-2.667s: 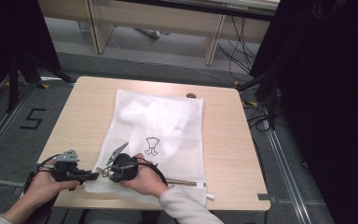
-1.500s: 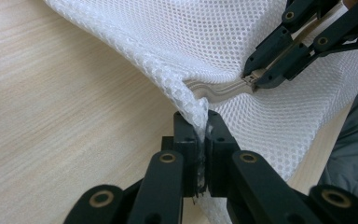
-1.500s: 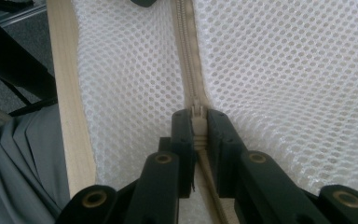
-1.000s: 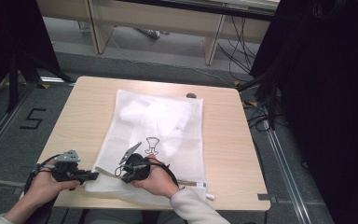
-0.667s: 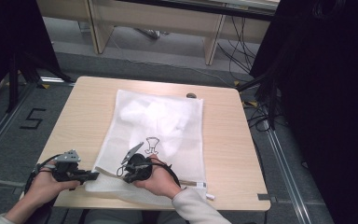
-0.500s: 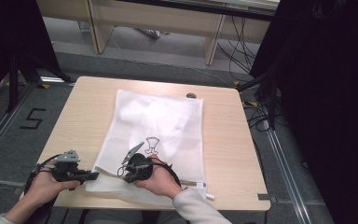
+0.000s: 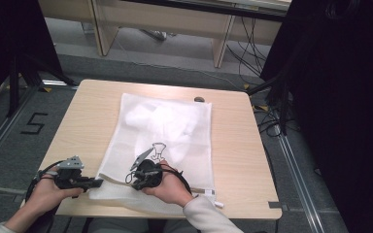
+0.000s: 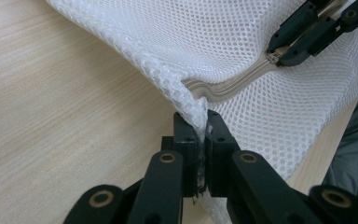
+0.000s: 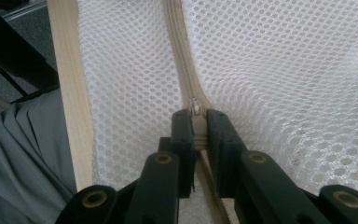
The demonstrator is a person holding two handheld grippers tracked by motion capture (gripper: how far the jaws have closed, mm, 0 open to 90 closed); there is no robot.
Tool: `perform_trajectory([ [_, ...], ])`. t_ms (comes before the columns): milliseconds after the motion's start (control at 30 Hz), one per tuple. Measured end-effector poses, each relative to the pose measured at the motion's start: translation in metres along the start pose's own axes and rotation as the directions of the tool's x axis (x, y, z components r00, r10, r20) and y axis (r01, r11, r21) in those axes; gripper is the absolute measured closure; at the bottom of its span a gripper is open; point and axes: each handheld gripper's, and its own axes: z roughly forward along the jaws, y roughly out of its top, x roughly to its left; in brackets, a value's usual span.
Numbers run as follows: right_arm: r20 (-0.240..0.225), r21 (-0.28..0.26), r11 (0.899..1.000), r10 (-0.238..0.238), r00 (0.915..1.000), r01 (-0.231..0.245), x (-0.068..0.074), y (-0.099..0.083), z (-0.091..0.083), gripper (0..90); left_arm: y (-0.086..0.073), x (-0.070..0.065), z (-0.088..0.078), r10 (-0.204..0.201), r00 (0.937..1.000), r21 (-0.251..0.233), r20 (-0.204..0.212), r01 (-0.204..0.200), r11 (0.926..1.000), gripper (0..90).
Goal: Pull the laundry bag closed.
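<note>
White mesh laundry bag (image 7: 162, 141) lies flat on the wooden table (image 7: 238, 145); its contents blur. The left gripper (image 8: 199, 135) pinches its corner, the right gripper (image 9: 198, 126) clamps the beige zipper (image 9: 179, 51).

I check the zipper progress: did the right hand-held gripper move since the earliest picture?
Yes. The right hand-held gripper moved rightward along the mesh bag's near edge, away from the left hand-held gripper.

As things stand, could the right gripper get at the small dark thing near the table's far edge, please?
Probably not: the right gripper is shut on the zipper pull at the mesh bag's near edge, and the dark thing lies beyond the bag's far end.
</note>
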Motion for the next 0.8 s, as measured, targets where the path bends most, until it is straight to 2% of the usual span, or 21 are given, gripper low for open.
perform_trajectory([
  [133,-0.010,-0.006,1.000,-0.016,0.9998,0.016,-0.001,-0.001,-0.001,82.2,0.000,0.000,0.000,-0.005,1.0000,-0.001,0.002,0.005,1.0000,85.0],
  [200,0.001,0.003,1.000,-0.001,1.0000,0.001,0.000,-0.001,-0.003,82.2,0.000,0.000,0.000,-0.005,1.0000,-0.001,0.001,0.005,1.0000,85.0],
  [233,-0.004,-0.002,1.000,-0.006,1.0000,0.006,-0.001,-0.002,-0.004,82.2,0.001,0.001,-0.001,-0.003,0.9999,0.018,0.012,0.003,0.9998,85.1],
  [267,-0.005,-0.008,1.000,-0.016,0.9999,0.016,-0.002,-0.002,-0.004,82.2,0.000,0.000,-0.001,0.000,1.0000,0.009,0.000,0.000,1.0000,85.1],
  [300,0.001,0.000,1.000,-0.004,1.0000,0.004,-0.001,-0.003,-0.005,82.2,0.000,0.000,0.000,-0.002,1.0000,-0.002,0.000,0.002,1.0000,85.1],
  [367,0.007,0.003,1.000,0.000,1.0000,0.000,-0.001,-0.004,-0.005,82.2,0.000,0.000,0.000,-0.002,1.0000,0.000,-0.003,0.002,1.0000,85.1],
  [400,0.010,0.001,1.000,-0.015,0.9998,0.015,-0.002,-0.004,-0.005,82.2,0.000,0.000,0.000,-0.005,1.0000,-0.001,0.000,0.005,1.0000,85.1],
  [467,0.016,0.001,1.000,-0.005,0.9999,0.005,-0.002,-0.006,-0.007,82.2,0.000,0.000,0.000,-0.005,1.0000,-0.001,-0.001,0.005,1.0000,85.0],
  [533,0.007,0.000,1.000,-0.008,0.9999,0.008,-0.003,-0.007,-0.009,82.2,0.001,0.001,-0.001,0.002,1.0000,0.028,-0.001,-0.002,0.9996,85.1],
  [567,0.006,0.000,1.000,0.008,1.0000,-0.008,-0.002,-0.007,-0.010,82.2,0.000,0.001,-0.001,-0.004,1.0000,0.023,0.007,0.004,0.9997,85.1],
  [667,0.011,-0.010,1.000,-0.014,0.9998,0.014,-0.004,-0.008,-0.011,82.2,0.000,0.001,-0.001,0.002,1.0000,0.020,-0.004,-0.002,0.9998,85.1],
  [700,0.010,-0.013,1.000,-0.013,0.9999,0.013,-0.004,-0.009,-0.012,82.2,0.000,0.001,0.000,-0.007,1.0000,0.008,0.005,0.007,0.9999,85.1],
  [733,0.008,-0.013,1.000,-0.008,0.9999,0.008,-0.004,-0.009,-0.012,82.2,0.001,0.001,-0.001,-0.002,1.0000,0.025,0.001,0.002,0.9997,85.1],
  [767,0.011,-0.010,1.000,-0.009,0.9999,0.009,-0.004,-0.009,-0.012,82.2,0.000,0.001,0.000,-0.007,1.0000,0.007,0.003,0.006,1.0000,85.1],
  [800,0.013,-0.007,1.000,-0.009,0.9999,0.009,-0.004,-0.009,-0.013,82.2,0.000,0.001,-0.001,-0.004,1.0000,0.024,0.007,0.003,0.9997,85.1],
])
